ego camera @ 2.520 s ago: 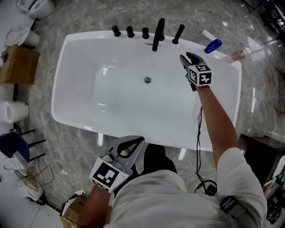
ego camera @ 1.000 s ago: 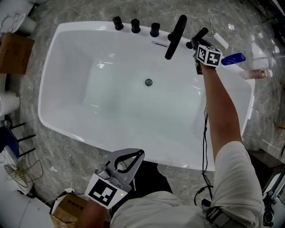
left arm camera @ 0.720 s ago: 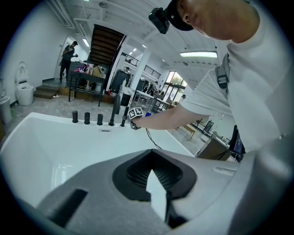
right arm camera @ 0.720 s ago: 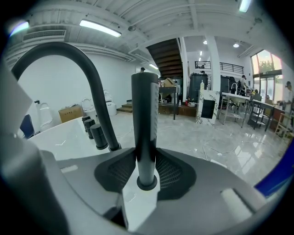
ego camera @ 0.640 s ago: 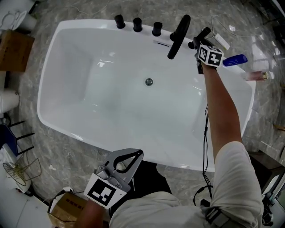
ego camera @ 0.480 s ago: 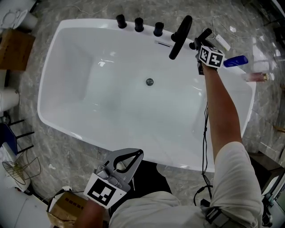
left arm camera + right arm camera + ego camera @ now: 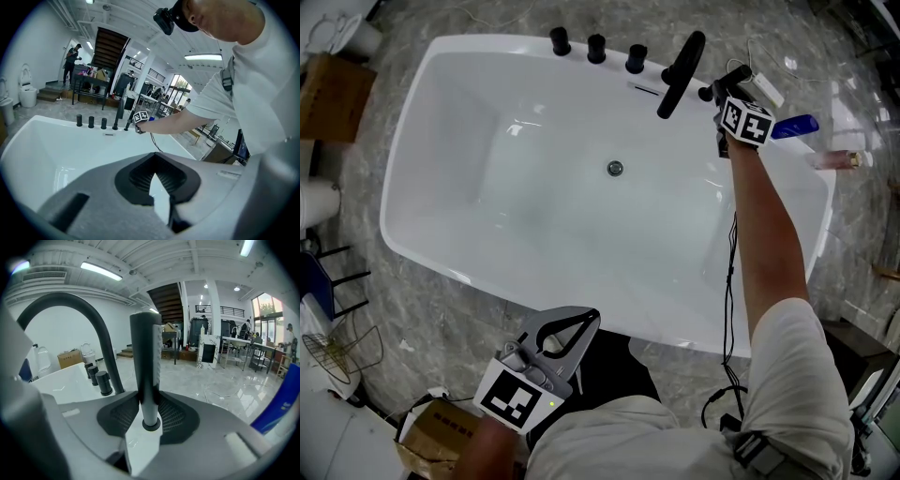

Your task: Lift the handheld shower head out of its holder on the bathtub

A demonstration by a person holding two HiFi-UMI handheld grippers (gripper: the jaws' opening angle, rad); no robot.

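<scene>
The handheld shower head is a slim black stick that stands upright in its holder on the far rim of the white bathtub. In the right gripper view its handle rises straight up between the ribbed pads. My right gripper is shut on that handle just above the holder. Down by my body, outside the tub's near rim, my left gripper is shut with nothing in it.
A curved black faucet spout stands just left of the shower head, with three black knobs further left on the rim. A blue bottle lies on the rim to the right. The drain sits mid-tub. Boxes stand on the floor at left.
Since the oldest frame my right gripper has gone from over the tub's inside to the shower head on the far rim. Over the last second it has stayed there. The left gripper has kept still.
</scene>
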